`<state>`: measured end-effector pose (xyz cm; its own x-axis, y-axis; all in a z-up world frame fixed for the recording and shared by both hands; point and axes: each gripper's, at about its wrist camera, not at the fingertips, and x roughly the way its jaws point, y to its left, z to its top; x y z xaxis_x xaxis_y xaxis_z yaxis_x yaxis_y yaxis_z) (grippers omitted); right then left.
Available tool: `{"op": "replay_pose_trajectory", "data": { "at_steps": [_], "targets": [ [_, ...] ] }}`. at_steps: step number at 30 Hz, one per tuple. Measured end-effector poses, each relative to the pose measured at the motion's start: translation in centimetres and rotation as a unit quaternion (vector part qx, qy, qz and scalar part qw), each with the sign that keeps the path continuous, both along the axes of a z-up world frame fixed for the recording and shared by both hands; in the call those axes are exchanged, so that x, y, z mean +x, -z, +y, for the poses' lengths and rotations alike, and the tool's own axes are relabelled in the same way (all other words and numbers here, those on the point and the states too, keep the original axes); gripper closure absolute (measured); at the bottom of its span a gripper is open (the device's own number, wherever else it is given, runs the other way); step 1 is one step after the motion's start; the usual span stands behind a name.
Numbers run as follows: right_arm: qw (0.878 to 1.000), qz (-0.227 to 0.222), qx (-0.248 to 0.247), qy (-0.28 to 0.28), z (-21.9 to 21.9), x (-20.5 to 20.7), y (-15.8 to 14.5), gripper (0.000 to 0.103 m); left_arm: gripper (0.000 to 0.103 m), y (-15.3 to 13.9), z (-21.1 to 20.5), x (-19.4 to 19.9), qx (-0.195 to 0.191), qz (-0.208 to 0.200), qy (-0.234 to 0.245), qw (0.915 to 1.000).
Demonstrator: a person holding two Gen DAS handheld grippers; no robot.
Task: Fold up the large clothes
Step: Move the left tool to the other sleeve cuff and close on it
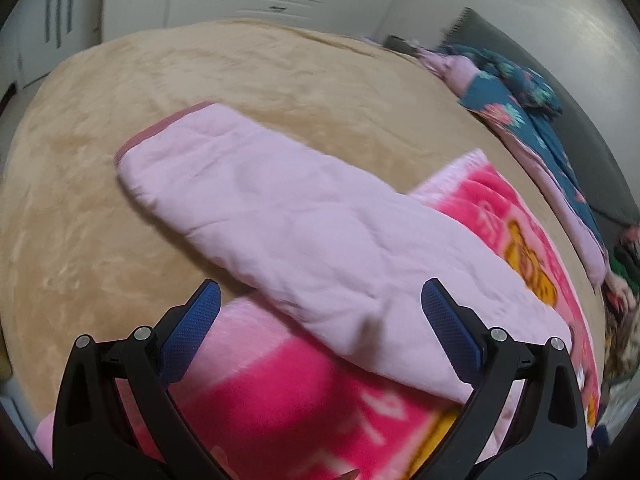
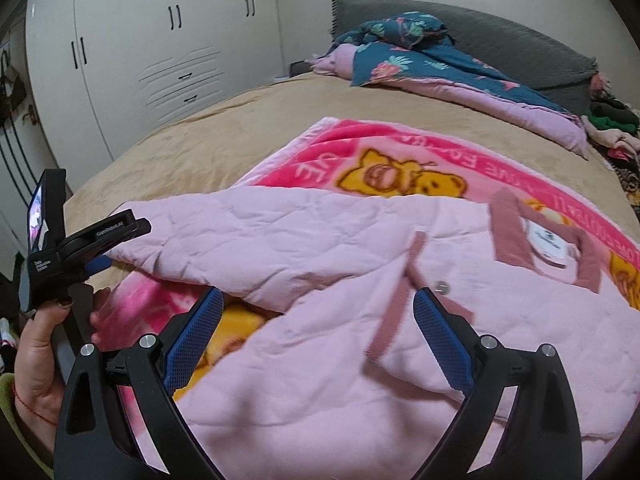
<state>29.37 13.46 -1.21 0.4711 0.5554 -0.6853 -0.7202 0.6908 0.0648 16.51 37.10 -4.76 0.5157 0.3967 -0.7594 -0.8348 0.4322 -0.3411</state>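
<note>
A pale pink quilted jacket (image 2: pixel 320 360) with darker pink trim lies on a bright pink cartoon blanket (image 2: pixel 400 160). Its collar and white label (image 2: pixel 548 240) sit at the right. One sleeve (image 1: pixel 260 208) stretches out to the left, and its cuff (image 1: pixel 160 132) rests on the tan bed cover. My left gripper (image 1: pixel 320 292) is open, low over the near part of that sleeve, holding nothing. In the right wrist view the left gripper (image 2: pixel 124 244) sits beside the sleeve's edge, held by a hand (image 2: pixel 36 344). My right gripper (image 2: pixel 318 298) is open over the jacket front by the trim strip.
The tan bed cover (image 1: pixel 120 92) spreads to the left and far side. A teal floral quilt (image 2: pixel 420 60) with pink lining is bunched against the grey headboard (image 2: pixel 520 40). Loose clothes (image 2: pixel 612 128) pile at the right. White wardrobes (image 2: pixel 160 60) line the far wall.
</note>
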Motion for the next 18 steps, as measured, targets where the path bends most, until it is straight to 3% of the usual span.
{"op": "replay_pose_trajectory", "data": {
  "at_steps": [7,11,18],
  "targets": [
    [1.000,0.007,0.000,-0.012,1.5,-0.1,0.8,0.008,0.009,2.2,2.7,-1.6,-0.039,-0.006,-0.052,0.9979],
    [1.000,0.018,0.009,-0.002,0.7,0.4,1.1,0.008,0.009,4.2,4.8,-2.5,-0.086,-0.038,-0.084,0.9920],
    [0.999,0.025,0.018,0.024,-2.6,1.0,0.9,0.008,0.009,4.9,6.9,-3.5,-0.084,-0.092,-0.123,0.9845]
  ]
}}
